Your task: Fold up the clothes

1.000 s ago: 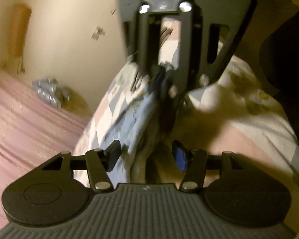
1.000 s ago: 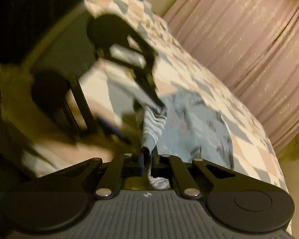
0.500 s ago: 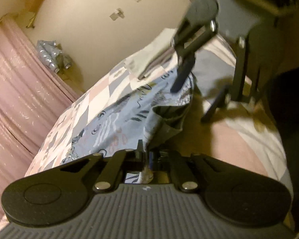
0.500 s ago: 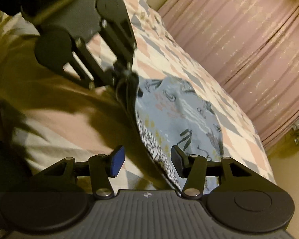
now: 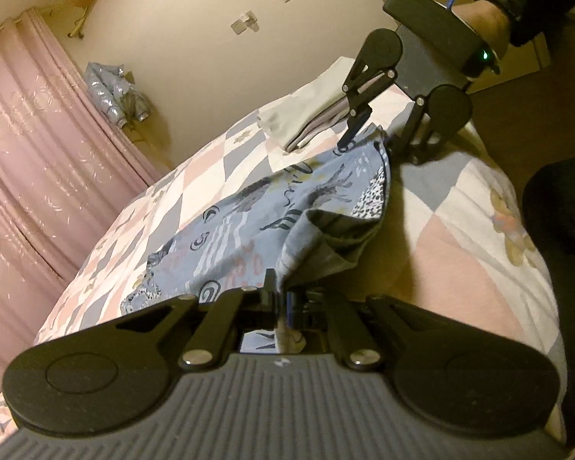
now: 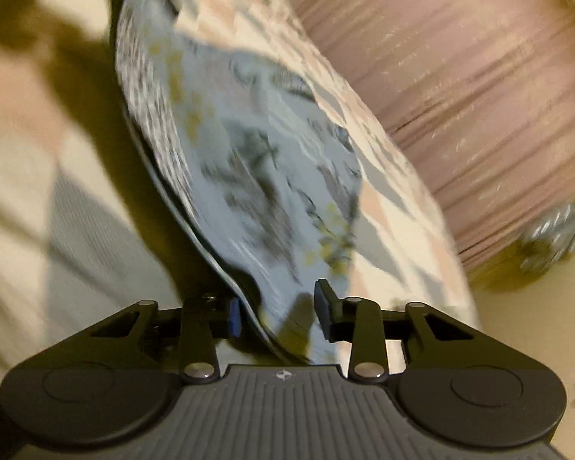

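A blue patterned garment (image 5: 272, 207) lies on the checked bedspread (image 5: 180, 207). My left gripper (image 5: 283, 303) is shut on the garment's near corner, which bunches up at the fingers. My right gripper (image 5: 368, 145) shows in the left wrist view at the garment's far corner, its fingers apart around the edge. In the right wrist view the garment (image 6: 241, 145) is blurred and its edge passes between the open fingers of the right gripper (image 6: 280, 312).
Folded pale clothes (image 5: 310, 119) lie on the bed beyond the garment. Pink curtains (image 5: 30, 161) hang on the left. A silvery bundle (image 5: 115, 92) sits by the wall. The person's dark leg (image 5: 563, 207) is at the right.
My left gripper closed on the garment's near corner. My right gripper opened, let go of the cloth and moved along the edge to the far corner, spreading the garment.
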Available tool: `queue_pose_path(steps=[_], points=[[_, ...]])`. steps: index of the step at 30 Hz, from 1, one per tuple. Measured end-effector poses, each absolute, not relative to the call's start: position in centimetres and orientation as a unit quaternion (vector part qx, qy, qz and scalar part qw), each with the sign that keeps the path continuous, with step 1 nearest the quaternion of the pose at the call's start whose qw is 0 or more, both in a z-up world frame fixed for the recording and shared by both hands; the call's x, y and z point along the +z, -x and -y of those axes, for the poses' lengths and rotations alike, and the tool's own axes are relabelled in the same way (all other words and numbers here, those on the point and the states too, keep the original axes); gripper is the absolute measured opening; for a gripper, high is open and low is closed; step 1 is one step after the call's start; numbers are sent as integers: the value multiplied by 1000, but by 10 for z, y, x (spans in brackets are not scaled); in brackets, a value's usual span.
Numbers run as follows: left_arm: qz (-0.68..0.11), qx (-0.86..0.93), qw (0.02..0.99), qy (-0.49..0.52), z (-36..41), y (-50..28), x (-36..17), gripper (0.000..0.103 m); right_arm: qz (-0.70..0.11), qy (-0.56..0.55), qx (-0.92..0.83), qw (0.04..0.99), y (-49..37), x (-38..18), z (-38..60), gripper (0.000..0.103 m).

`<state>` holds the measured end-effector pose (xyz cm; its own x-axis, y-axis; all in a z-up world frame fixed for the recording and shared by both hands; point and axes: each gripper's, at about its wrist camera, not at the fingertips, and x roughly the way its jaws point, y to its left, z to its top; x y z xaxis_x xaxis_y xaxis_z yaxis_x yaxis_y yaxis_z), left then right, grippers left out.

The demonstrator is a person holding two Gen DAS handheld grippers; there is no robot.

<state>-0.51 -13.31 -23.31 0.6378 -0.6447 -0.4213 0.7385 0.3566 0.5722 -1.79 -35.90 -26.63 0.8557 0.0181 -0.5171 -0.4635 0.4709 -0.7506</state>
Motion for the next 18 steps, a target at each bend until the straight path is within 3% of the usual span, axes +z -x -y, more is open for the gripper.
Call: queue_pose_path(steps=[2, 4, 18], points=[[-64, -420, 821, -382, 133, 6, -233, 3, -217, 531, 139, 807, 11, -273, 361, 9], [-63, -416, 822, -383, 128, 10, -230, 3, -214, 539, 137, 803, 14, -269, 360, 0], [-63, -430, 802, -410, 75, 87, -189, 2, -210, 518, 142, 817, 88, -216, 331, 0]])
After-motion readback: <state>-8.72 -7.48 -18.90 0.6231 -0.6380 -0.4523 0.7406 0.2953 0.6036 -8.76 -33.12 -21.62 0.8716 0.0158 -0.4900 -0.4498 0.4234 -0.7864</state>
